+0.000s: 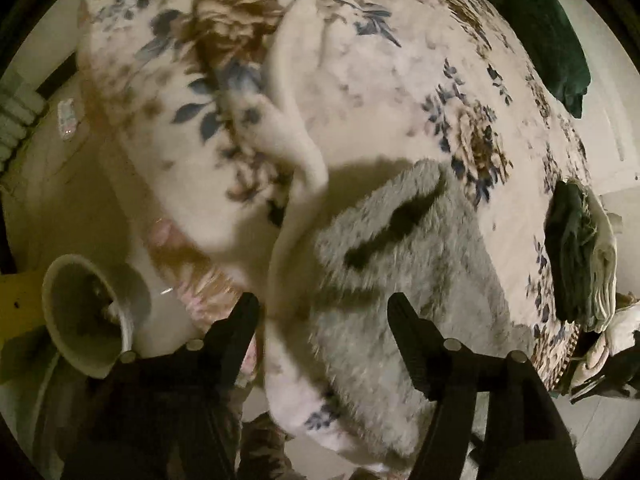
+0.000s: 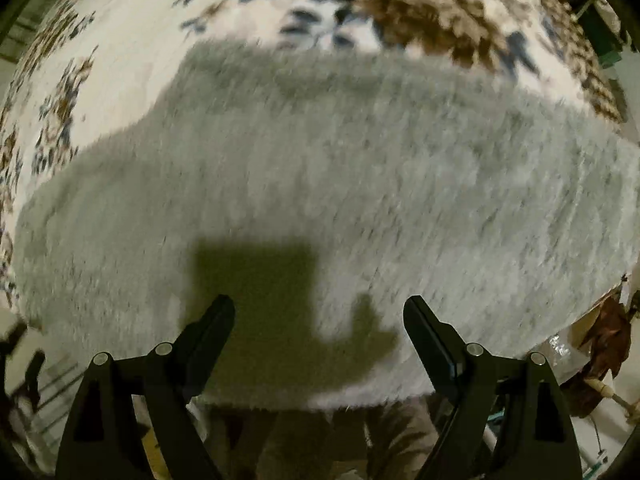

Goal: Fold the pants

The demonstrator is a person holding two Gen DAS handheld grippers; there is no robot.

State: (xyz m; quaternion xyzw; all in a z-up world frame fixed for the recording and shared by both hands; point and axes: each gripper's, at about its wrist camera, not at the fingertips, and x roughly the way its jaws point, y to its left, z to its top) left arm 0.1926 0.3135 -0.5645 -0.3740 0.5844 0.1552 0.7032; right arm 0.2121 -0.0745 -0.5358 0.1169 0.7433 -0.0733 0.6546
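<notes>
Fuzzy grey pants lie on a bed with a floral blanket, near its front edge. In the left wrist view my left gripper hangs above the pants' left end with its jaws apart and nothing between its fingers. In the right wrist view the grey pants spread wide across the picture, and my right gripper is above their near edge, open and empty. Its shadow falls on the fabric. Both views are motion-blurred.
A white cup-like object stands on the floor left of the bed. A dark green garment lies at the bed's far right. Folded clothes are stacked at the right edge. A person's patterned trousers show below the bed edge.
</notes>
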